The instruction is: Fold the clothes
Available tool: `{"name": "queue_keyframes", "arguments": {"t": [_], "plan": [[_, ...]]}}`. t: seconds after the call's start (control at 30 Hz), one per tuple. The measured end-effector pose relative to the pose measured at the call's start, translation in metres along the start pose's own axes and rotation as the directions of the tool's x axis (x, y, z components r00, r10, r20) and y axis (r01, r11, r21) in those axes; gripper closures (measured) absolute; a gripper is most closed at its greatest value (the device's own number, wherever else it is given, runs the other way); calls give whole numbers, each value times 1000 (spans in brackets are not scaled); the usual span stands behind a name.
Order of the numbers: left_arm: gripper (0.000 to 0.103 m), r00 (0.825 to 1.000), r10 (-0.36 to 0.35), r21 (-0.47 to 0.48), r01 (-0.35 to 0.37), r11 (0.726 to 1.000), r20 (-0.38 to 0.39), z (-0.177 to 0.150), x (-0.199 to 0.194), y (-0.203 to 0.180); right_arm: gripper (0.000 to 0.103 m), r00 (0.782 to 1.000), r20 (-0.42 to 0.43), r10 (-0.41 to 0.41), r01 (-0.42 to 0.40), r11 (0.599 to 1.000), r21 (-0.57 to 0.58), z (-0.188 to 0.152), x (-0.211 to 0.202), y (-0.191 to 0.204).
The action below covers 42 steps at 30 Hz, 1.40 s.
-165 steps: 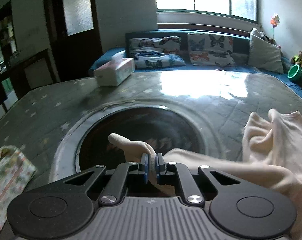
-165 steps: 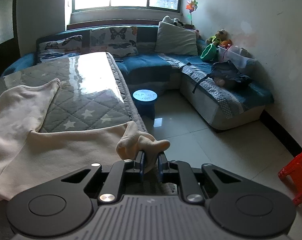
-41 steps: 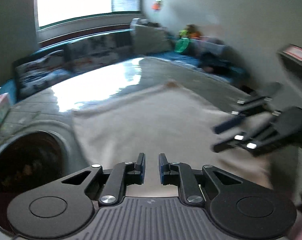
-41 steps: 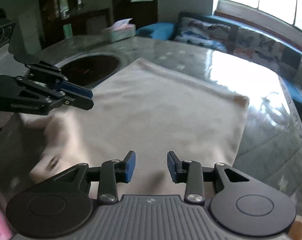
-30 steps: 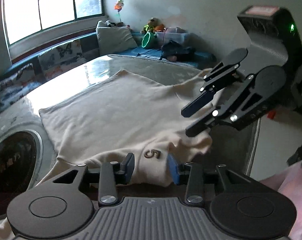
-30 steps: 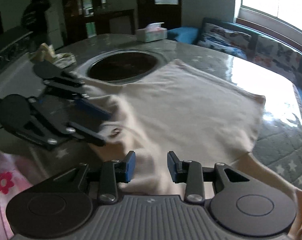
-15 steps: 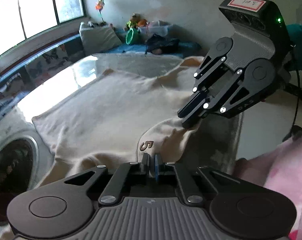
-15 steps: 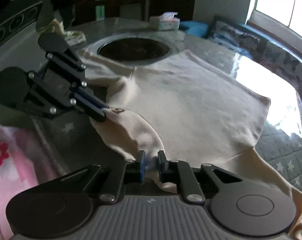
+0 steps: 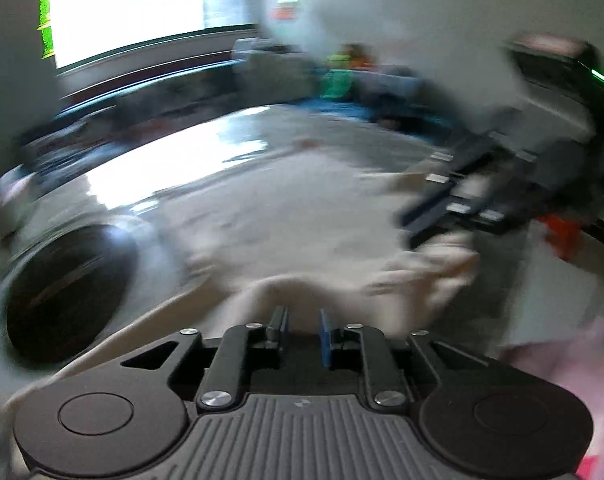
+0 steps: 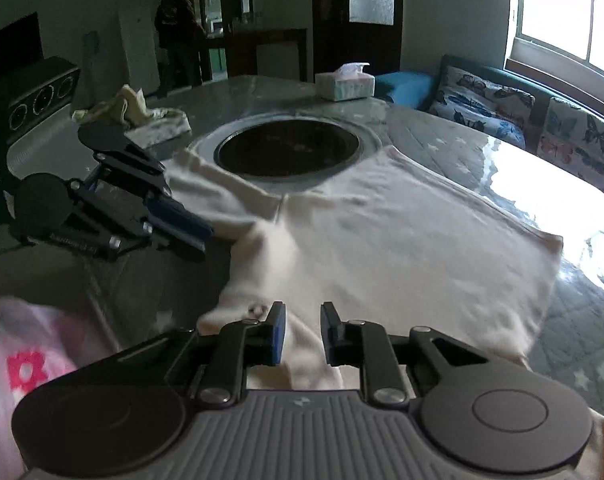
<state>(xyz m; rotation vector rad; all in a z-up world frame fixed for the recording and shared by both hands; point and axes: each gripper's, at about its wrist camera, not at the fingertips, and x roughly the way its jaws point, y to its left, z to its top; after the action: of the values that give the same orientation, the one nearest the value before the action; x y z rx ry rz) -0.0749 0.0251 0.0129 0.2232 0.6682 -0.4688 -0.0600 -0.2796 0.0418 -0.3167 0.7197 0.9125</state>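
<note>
- Progress looks early: the cream-coloured soft knit top [image 10: 381,248] lies spread almost flat on the grey quilted star-print table cover [image 10: 581,340], its far hem reaching toward the bright window side and one shoulder touching the round dark recessed plate with a pale rim [image 10: 288,148] in the tabletop.
- No fold across the body shows yet; only the near neckline edge is bunched and rumpled, just ahead of both tools, so the whole folding sequence seems left to do.
- Sleeves: one lies out toward the dark plate, the other runs off the lower right of the right wrist view; neither is tucked in.
- Left gripper [image 9: 300,326] has just been opening; its jaws stand a narrow way apart with cream cloth lying in front of and under them, but the left wrist view is too smeared to say whether the pads touch it.
- Right gripper [image 10: 300,334] has also just been opening; a ridge of the top runs through the gap, and the pads look clear of it rather than pinching.
- Pink flowered sleeve [image 10: 30,364] of the person sits at the near table edge.
</note>
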Motion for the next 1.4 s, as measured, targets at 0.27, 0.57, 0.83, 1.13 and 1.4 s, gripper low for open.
{"name": "queue_keyframes", "arguments": {"t": [0.27, 0.57, 0.83, 1.13, 1.4], "plan": [[54, 859, 495, -268, -511, 817, -128, -37, -28, 81, 85, 997, 33, 73, -71, 995, -70, 14, 24, 27], [85, 849, 484, -395, -527, 753, -210, -58, -14, 120, 85, 996, -7, 84, -84, 985, -150, 20, 49, 53], [98, 870, 487, -394, -475, 787, -75, -21, -26, 119, 86, 998, -44, 43, -48, 991, -122, 14, 66, 50], [98, 876, 459, -349, -387, 854, 152, 64, -43, 108, 85, 999, -32, 40, -44, 990, -132, 12, 72, 55], [98, 855, 480, -336, -401, 852, 197, 85, -51, 107, 101, 984, -13, 177, -176, 983, 45, 12, 60, 24]]}}
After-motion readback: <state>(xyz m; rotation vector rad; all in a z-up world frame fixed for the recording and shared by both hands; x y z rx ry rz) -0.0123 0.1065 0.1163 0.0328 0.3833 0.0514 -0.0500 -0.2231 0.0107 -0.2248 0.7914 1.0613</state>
